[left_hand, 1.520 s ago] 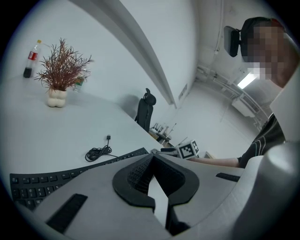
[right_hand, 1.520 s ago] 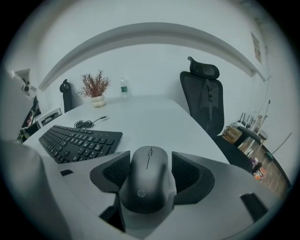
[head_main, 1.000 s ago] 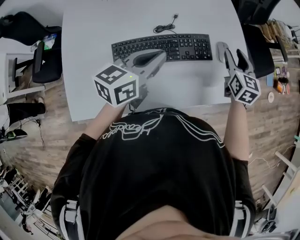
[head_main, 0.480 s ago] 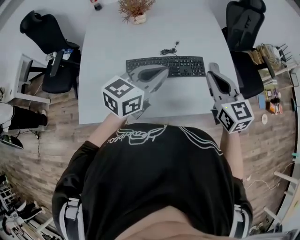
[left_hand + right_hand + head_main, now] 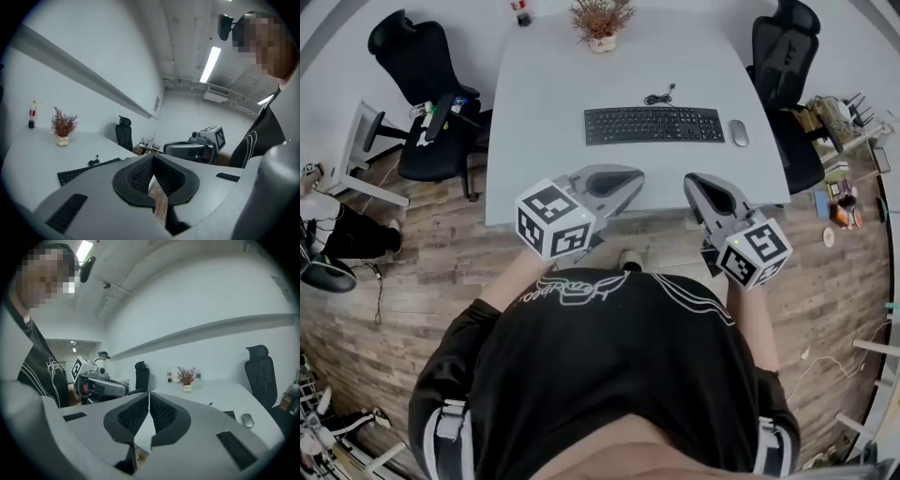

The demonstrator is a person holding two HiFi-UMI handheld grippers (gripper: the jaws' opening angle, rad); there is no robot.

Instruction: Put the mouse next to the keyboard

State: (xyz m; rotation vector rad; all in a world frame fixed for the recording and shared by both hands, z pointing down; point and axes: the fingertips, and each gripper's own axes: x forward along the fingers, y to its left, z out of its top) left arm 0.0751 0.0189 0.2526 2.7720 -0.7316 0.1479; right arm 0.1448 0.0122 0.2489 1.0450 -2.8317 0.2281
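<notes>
Both tools are held off the near edge of the worktop [image 5: 546, 150], above the plank floor [image 5: 412, 281].

**Jaws**
- Left gripper [image 5: 152, 158]: jaws fully together, nothing between them.
- Right gripper [image 5: 149, 397]: jaws fully together too, tips meeting in a thin seam, empty.

**Task thing**
- The mouse [image 5: 738, 132] lies on the worktop just beside the right end of the keyboard [image 5: 653, 124], apart from it by a narrow gap.
- It sits towards the worktop's right edge.
- Judged from this layout, the placing looks done.

**Risks**
- The mouse sits between the keyboard and the right edge. A careless sweep of my right tool could slide it off that edge.
- With the jaws shut, any correction would shove the mouse, not take it. I would have to open them first.
- The cable [image 5: 659, 96], coiled behind the keyboard towards the far edge, could snag a jaw tip and drag the keyboard away from the mouse.

**Materials and shapes**
- Mouse: small grey domed oval. It looks smooth and probably slides easily.
- Keyboard: flat, black, long rectangle.
- Worktop: pale grey, smooth, with rounded corners.
- Tool shells: grey moulded plastic.
- Pads [image 5: 133, 416]: black, finely ribbed, wedge-shaped.
</notes>
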